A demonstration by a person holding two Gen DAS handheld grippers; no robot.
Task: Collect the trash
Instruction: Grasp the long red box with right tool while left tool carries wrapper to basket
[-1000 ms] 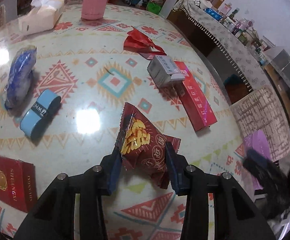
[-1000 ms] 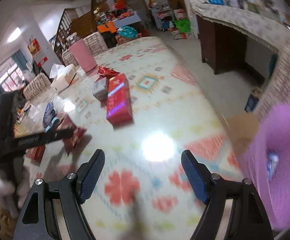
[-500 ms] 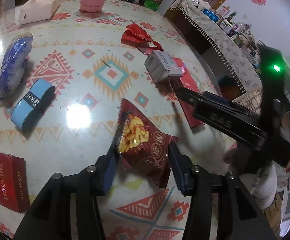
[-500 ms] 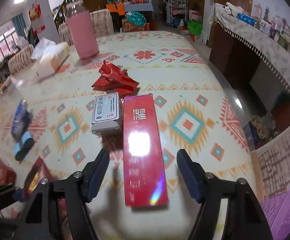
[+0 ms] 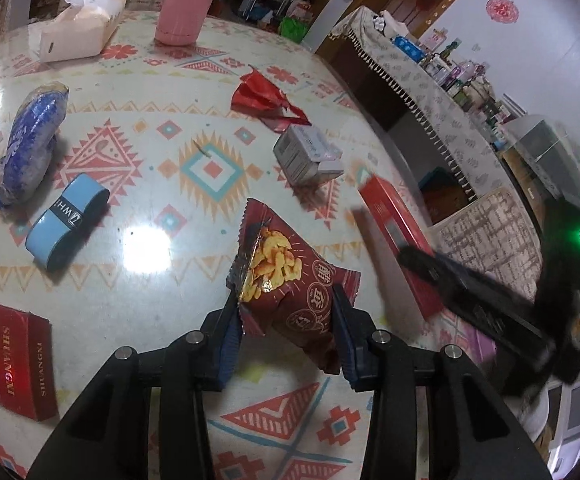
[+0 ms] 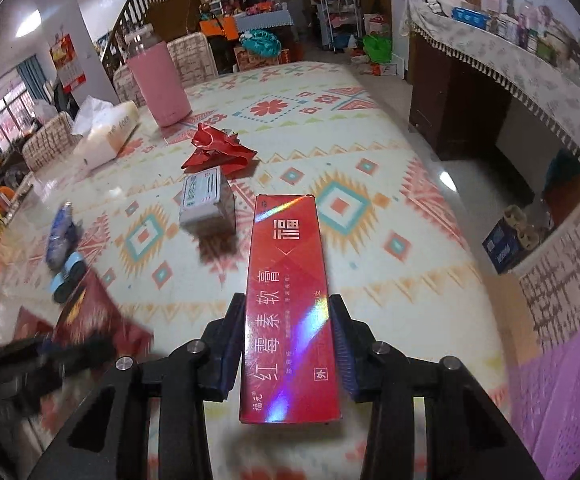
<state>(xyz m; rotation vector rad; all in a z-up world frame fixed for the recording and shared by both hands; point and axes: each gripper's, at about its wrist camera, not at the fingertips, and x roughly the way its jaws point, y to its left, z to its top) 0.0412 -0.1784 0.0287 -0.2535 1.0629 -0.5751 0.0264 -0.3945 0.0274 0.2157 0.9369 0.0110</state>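
While the left claw [image 5: 285, 320] stands clamped on the snack bag [image 5: 290, 280], its jaws having just closed a little further on the bag, the right claw [image 6: 288, 332] has just been closing about the near end of the red carton [image 6: 290, 300]. The carton lies flat on the table [image 6: 390, 152] with a blue pad against each long side; the pads appear to press on it.

Step in hand: pick-up of two pieces of trash, one per claw. The bag seems raised slightly off the table. The carton is judged not yet lifted.

Next move: lift both items and carry them to a bin. No bin is identifiable in either view; a purple surface [image 6: 570, 380] at lower right may belong to one, but this cannot be confirmed. The carton is long and held at one end, so it may tip down at the far end when raised.

Farther out on the table:
- blue roll [image 5: 65, 220] and red book [image 5: 5, 352], left side;
- grey box [image 6: 205, 200], just beyond the carton;
- crumpled red wrapper [image 6: 217, 152], behind the box;
- blue packet [image 5: 29, 148];
- tissue pack [image 5: 73, 28] and pink cup [image 6: 157, 84], far edge.

Hard to make out: each claw shows only as a dark blur in the other's view. The near end of the carton hides the table below it. The cup top is cut off in the left view.
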